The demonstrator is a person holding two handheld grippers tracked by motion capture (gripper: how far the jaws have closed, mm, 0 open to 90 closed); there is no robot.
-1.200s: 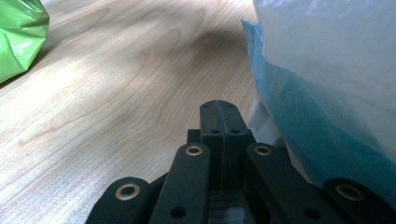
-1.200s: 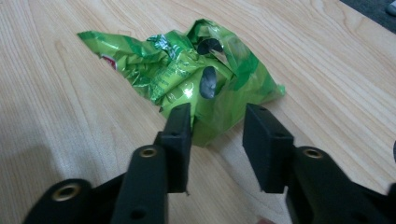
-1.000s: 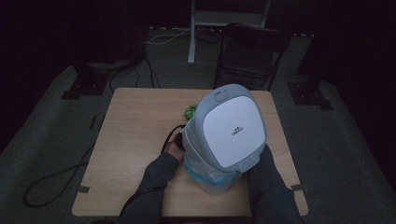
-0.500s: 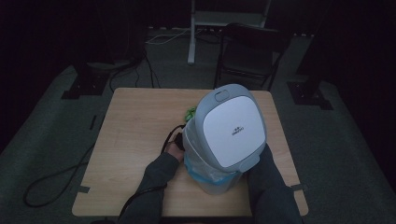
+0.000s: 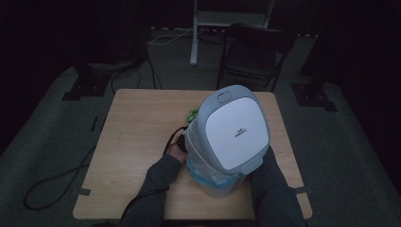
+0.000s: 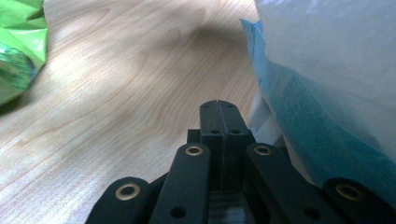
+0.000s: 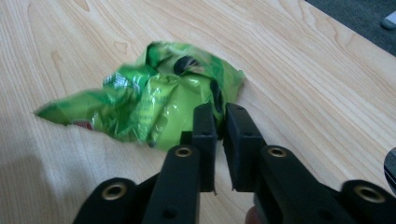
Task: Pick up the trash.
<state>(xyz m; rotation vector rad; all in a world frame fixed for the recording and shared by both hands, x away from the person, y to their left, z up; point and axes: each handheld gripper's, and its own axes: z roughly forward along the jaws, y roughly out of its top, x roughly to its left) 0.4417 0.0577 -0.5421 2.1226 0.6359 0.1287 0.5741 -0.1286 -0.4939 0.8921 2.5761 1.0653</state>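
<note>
The crumpled green wrapper (image 7: 154, 107) lies on the wooden desk (image 5: 137, 123) just behind the white bin (image 5: 222, 156), at the bin's far left side as the high view shows it (image 5: 192, 114). The bin stands near the desk's front edge, its grey-rimmed lid (image 5: 234, 127) tilted up and a blue liner bag (image 6: 308, 107) folded over its rim. The right gripper (image 7: 219, 114) points at the wrapper, its jaws having just been closing: they stand almost together with a narrow gap, their tips at the wrapper's near edge, and a pinched fold cannot be made out. The left gripper (image 6: 218, 105) rests low beside the bin's left wall, its jaws pressed together on nothing
</note>
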